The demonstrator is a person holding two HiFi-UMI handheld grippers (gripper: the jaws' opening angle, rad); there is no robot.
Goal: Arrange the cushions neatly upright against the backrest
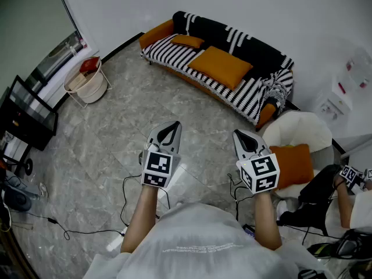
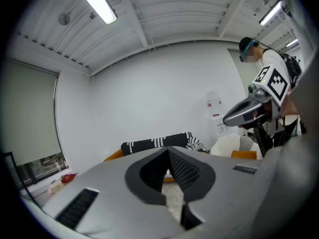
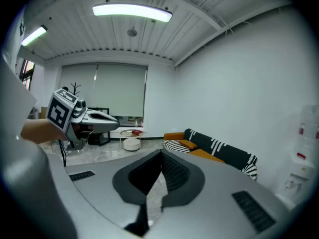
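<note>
My left hand-held gripper (image 1: 170,130) and right hand-held gripper (image 1: 244,138) are closed and empty. The large orange fabric cushion (image 1: 220,66) lying far ahead looks soft and light; I'd pinch its edge.

Left gripper (image 1: 170,128) and right gripper (image 1: 242,137) side by side, jaws closed and empty, forearms extended forward

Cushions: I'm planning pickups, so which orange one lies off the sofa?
The cushion on the white armchair, beside the right gripper; the other two lie on the striped sofa.

No text is readable; print on the shirt (image 1: 197,246) is blurred.
</note>
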